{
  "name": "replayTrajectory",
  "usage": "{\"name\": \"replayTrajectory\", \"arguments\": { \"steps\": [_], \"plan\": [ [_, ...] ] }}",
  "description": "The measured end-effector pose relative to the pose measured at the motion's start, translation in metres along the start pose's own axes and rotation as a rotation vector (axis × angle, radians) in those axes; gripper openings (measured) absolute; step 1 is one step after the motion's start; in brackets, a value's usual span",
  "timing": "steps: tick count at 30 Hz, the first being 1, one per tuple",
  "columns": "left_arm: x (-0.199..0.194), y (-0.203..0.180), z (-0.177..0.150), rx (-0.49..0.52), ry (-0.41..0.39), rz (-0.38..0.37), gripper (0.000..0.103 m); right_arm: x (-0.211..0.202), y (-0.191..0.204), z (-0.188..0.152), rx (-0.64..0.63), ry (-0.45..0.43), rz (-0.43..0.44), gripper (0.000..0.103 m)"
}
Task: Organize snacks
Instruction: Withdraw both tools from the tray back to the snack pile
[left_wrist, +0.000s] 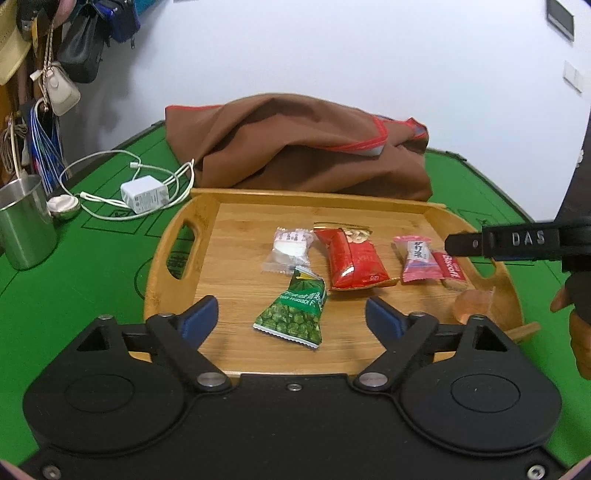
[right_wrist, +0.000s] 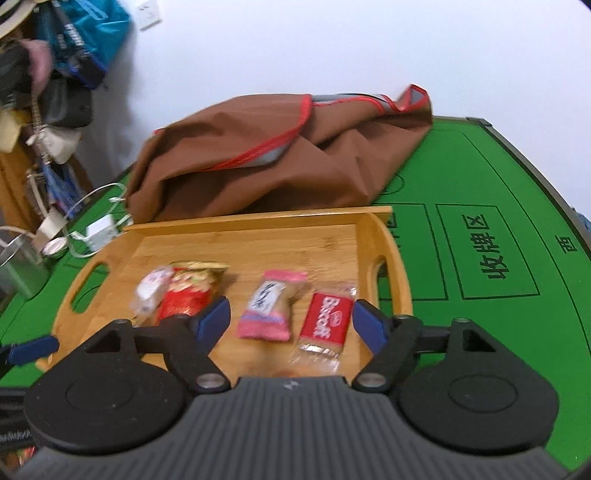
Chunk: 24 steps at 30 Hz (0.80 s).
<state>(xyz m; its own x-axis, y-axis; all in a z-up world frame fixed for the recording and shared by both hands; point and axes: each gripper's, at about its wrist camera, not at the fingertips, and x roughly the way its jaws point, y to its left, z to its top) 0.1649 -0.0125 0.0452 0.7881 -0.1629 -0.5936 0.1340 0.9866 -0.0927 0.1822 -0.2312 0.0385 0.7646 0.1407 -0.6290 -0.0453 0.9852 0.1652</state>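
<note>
Bamboo tray (left_wrist: 207, 206) holds five snack packets. My left gripper (left_wrist: 291, 314) gapes over the wasabi peas (left_wrist: 291, 314), empty. My right gripper (right_wrist: 290, 319) gapes too, above the Biscoff (right_wrist: 325, 321).

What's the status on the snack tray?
Left gripper open, empty. Right gripper open, empty. Five snacks lie on the wooden tray; green wasabi-pea packet nearest left. Nothing blocking.

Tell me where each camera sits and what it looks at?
Left wrist: on the left tool, open, looking down at the wooden tray of snacks; the right tool's finger and a hand show.
Right wrist: on the right tool, open, above the red Biscoff packet.
Both share the tray, the packet, the brown cloth bag.
</note>
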Motion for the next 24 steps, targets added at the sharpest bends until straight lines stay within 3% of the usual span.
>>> {"name": "replayTrajectory", "arguments": {
  "steps": [9,24],
  "plan": [
    [-0.037,0.003,-0.012,0.03,-0.056,-0.028,0.101,-0.035,0.013,-0.026,-0.056,-0.034,0.066,0.092],
    [-0.075,0.015,-0.047,0.041,-0.082,-0.027,0.103,-0.077,0.031,-0.084,-0.171,-0.057,0.098,0.103]
  ]
}}
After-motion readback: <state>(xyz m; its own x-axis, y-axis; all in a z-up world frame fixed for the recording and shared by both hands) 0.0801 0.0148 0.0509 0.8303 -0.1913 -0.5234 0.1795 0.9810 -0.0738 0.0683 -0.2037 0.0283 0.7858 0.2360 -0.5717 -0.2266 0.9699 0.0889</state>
